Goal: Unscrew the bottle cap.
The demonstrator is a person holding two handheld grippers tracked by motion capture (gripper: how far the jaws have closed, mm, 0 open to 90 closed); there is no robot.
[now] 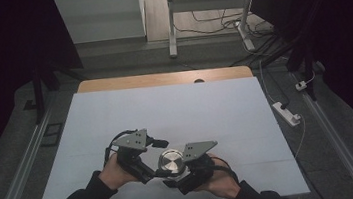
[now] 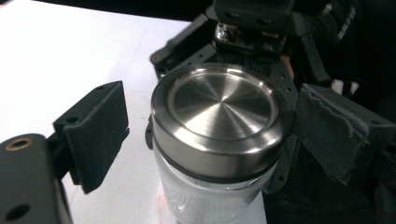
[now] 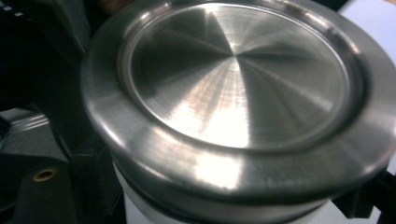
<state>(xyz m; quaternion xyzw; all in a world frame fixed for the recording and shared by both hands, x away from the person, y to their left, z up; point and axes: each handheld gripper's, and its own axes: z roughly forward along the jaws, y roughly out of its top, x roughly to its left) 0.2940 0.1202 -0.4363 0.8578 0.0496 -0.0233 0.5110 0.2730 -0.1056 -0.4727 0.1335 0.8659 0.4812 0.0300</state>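
a person at a white-covered table works two hand-held grippers around a frosted jar with a brushed steel lid, which stands upright near the table's front edge, between the two hands. in the left gripper view, the left gripper has its jaws spread wide either side of the lid, the left pad well clear, the right pad just beside the rim. the right gripper sits close against the jar's body; whether its jaws are clamping it cannot be told. a power strip lies on the floor to the right
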